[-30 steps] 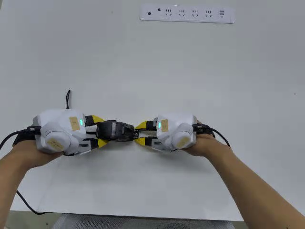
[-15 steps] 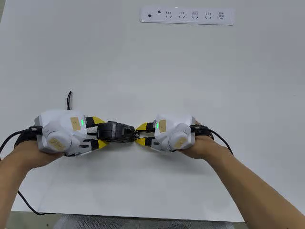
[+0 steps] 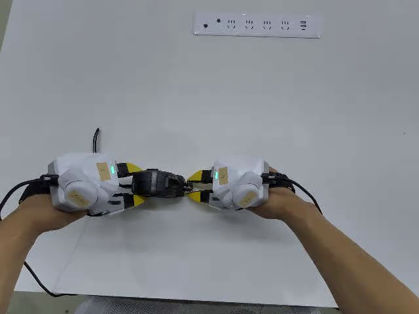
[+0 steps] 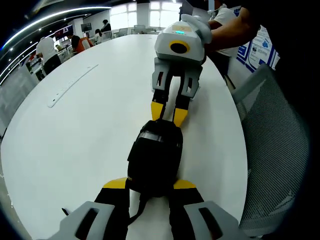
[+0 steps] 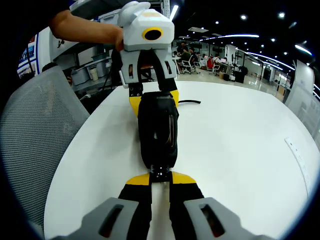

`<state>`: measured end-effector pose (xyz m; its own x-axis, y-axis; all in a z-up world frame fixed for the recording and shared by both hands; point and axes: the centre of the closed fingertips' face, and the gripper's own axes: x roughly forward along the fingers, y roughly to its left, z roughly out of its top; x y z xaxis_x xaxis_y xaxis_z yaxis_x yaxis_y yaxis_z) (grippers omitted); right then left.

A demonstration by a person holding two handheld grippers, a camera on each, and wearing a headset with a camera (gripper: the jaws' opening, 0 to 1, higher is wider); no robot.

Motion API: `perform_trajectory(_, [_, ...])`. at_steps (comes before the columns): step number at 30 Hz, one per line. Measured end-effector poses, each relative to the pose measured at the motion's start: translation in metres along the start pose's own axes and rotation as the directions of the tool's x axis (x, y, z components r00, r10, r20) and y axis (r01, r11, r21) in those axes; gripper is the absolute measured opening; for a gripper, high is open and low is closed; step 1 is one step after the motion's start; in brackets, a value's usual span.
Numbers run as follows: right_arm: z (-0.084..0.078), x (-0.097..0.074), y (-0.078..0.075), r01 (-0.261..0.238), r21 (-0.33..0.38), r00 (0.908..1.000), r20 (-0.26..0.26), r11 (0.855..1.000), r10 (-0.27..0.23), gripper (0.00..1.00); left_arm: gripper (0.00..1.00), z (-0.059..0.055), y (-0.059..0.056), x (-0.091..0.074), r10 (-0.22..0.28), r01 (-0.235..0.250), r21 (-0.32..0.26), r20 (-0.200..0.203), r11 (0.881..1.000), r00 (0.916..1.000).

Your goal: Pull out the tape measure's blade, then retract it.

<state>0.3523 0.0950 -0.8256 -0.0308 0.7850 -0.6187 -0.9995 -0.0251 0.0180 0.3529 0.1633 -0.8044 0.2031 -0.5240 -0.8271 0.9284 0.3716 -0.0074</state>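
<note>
Little has moved since a second ago: both grippers keep the same line, and the right one has rolled slightly. Left gripper (image 3: 137,182): fingers clamped on the rear of the tape measure (image 3: 158,183), near the front edge of the surface (image 3: 262,98). Right gripper (image 3: 194,185): fingers pressed nearly together, seemingly pinching the end hook (image 5: 160,173) at the case mouth. Blade not yet out. Judgement: hold the left clamp steady and draw the right gripper straight away without twisting, or the hook may slip.
</note>
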Motion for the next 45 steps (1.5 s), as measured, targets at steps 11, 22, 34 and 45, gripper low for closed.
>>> perform_trajectory(11, [-0.005,-0.008,-0.001,-0.007,-0.008,1.0000,-0.002,1.000,0.007,0.10,0.27,-0.001,0.000,0.001,0.001,-0.001,0.008,-0.010,1.000,1.0000])
perform_trajectory(22, [-0.011,-0.014,0.000,-0.005,-0.009,1.0000,0.001,1.000,0.005,0.10,0.27,0.000,-0.001,0.001,0.003,-0.003,0.018,-0.021,1.000,0.9998])
perform_trajectory(34, [-0.015,-0.021,0.000,-0.002,-0.007,1.0000,0.006,1.000,0.002,0.10,0.27,-0.001,0.000,0.001,0.001,-0.001,0.014,-0.024,1.000,0.9997])
perform_trajectory(45, [-0.020,-0.029,-0.001,0.004,-0.027,1.0000,0.006,1.000,-0.004,0.10,0.27,-0.001,0.000,0.000,0.004,-0.004,0.011,-0.027,1.000,0.9996])
